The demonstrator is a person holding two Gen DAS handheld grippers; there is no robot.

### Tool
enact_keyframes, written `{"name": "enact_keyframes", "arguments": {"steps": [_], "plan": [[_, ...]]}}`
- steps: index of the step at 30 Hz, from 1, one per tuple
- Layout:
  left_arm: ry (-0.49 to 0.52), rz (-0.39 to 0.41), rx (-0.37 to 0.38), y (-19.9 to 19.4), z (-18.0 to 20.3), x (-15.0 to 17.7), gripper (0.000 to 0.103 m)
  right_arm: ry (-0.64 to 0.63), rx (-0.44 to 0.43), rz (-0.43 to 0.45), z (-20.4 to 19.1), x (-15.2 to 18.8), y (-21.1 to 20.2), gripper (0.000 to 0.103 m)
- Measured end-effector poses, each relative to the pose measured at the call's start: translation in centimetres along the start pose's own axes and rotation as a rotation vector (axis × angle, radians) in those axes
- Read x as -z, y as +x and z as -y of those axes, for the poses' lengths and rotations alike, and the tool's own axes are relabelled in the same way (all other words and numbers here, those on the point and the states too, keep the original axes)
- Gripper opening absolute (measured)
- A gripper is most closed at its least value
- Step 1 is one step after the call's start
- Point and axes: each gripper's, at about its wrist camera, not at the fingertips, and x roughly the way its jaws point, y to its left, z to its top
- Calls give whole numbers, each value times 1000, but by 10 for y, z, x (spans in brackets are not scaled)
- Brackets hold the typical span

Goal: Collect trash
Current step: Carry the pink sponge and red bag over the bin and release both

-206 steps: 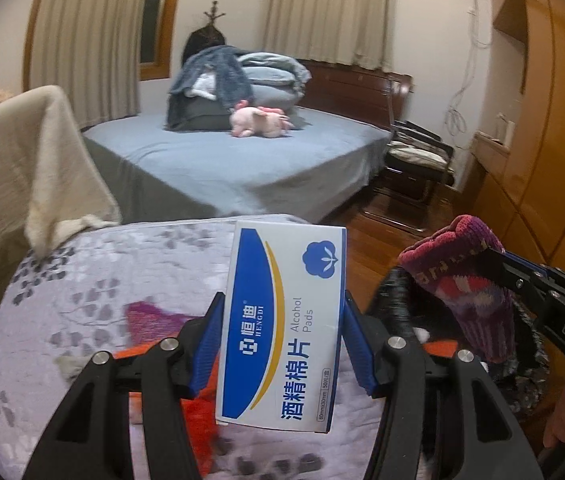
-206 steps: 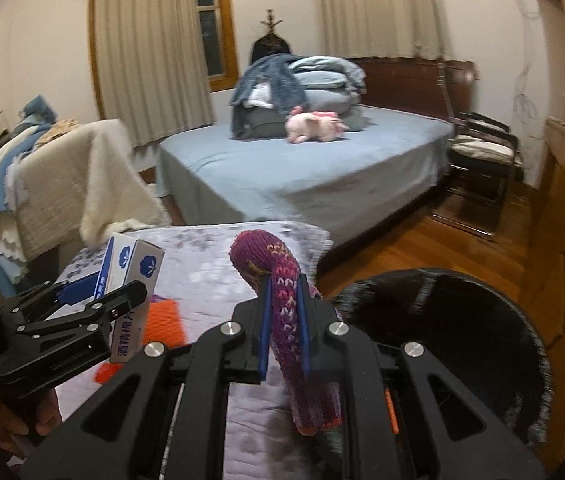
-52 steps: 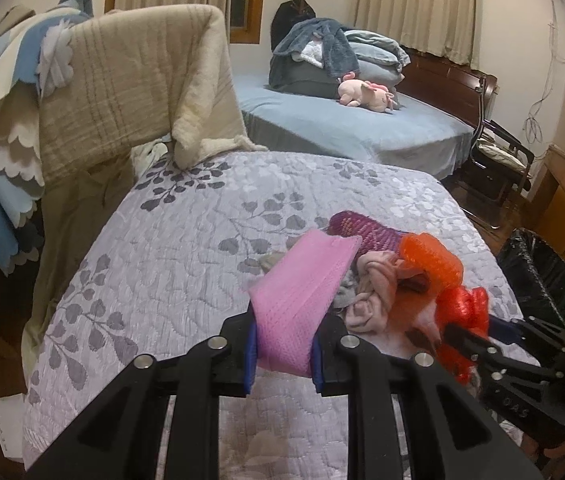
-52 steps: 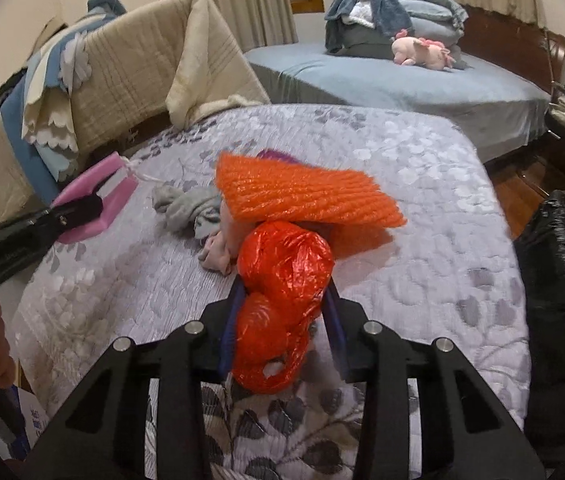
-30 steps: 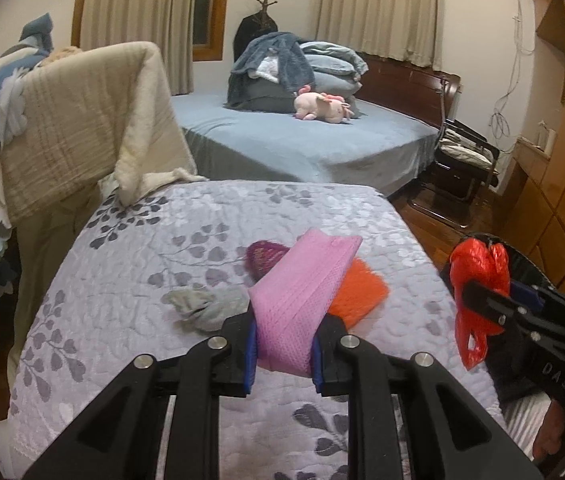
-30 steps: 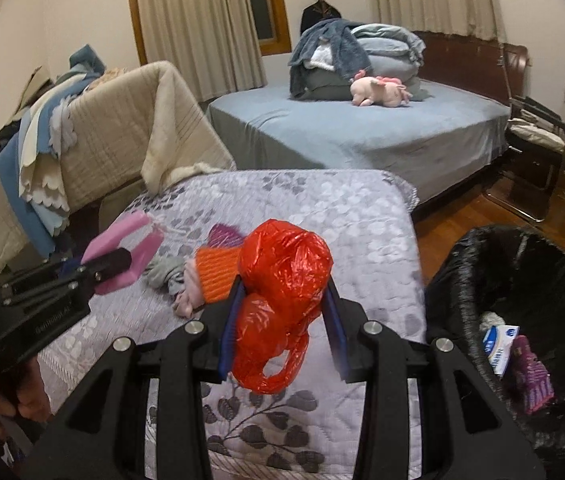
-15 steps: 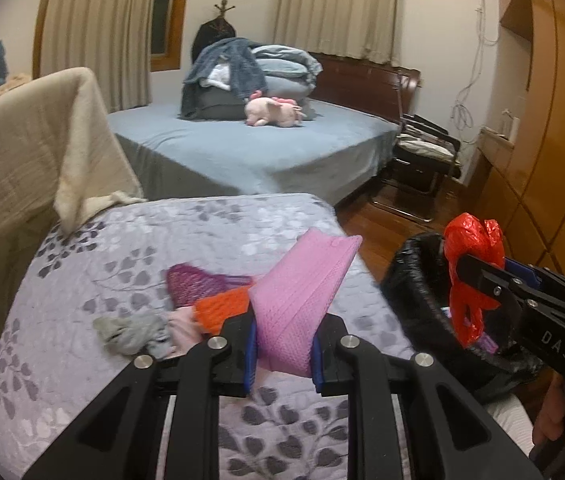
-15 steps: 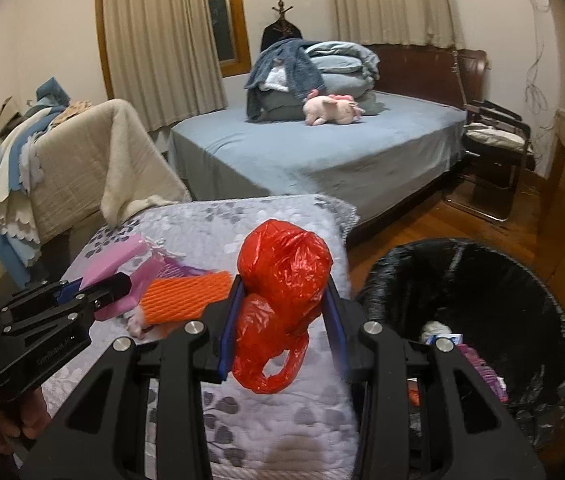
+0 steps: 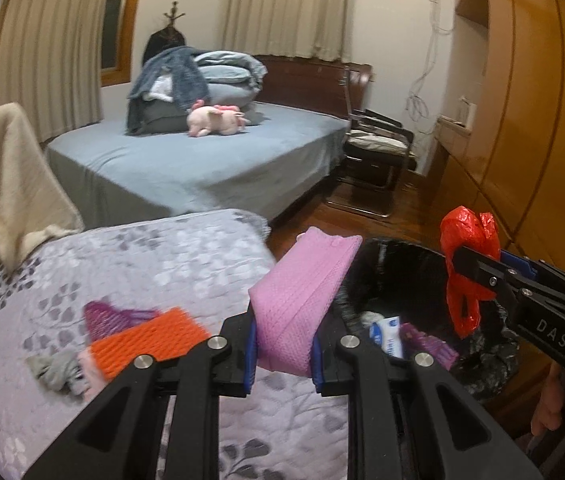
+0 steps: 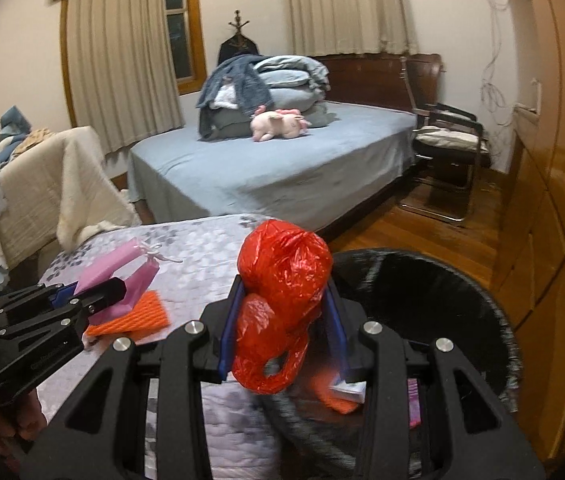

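The only lettering I can read with confidence is "DAS", in pale capitals on the black body of the right gripper (image 9: 478, 268), just behind the red plastic bag (image 9: 467, 264) pinched in its fingers. Inside the black bin (image 9: 490, 364) below that gripper lies a small white and blue box (image 9: 388, 334) with blue print on it, too small and blurred to read. The left gripper (image 10: 98, 294) carries embossed lettering on its side, also illegible.

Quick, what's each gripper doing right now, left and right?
Left gripper: closed on the pink mesh pouch.
Right gripper: closed on the red plastic bag, by the black trash bin.
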Motion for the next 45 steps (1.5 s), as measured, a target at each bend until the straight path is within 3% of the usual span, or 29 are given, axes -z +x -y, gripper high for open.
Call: {"name": "enact_keyframes", "arguments": {"steps": [15, 25, 28, 29, 30, 32, 33, 37, 39, 45], "plan": [[103, -41, 144, 59, 82, -15, 21, 87, 154, -19, 92, 10, 6, 36], [130, -76, 173, 102, 115, -16, 21, 132, 207, -56, 129, 23, 25, 36], [132, -87, 179, 111, 120, -16, 21, 137, 218, -64, 135, 26, 31, 40], [134, -92, 187, 114, 122, -15, 22, 135, 234, -65, 138, 28, 33, 46], [135, -101, 198, 117, 123, -15, 24, 134, 245, -67, 140, 29, 33, 54], [131, -116, 216, 120, 124, -13, 50, 135, 267, -63, 144, 31, 32, 61], [127, -121, 229, 121, 124, -13, 55, 140, 278, -60, 146, 33, 30, 64], [138, -127, 250, 117, 120, -6, 70, 153, 305, -42, 154, 36, 24, 80], [132, -121, 254, 112, 116, -3, 75, 159, 319, -27, 156, 36, 18, 93], [109, -86, 200, 85, 89, 2, 89, 151, 317, -5, 144, 33, 9, 98]]}}
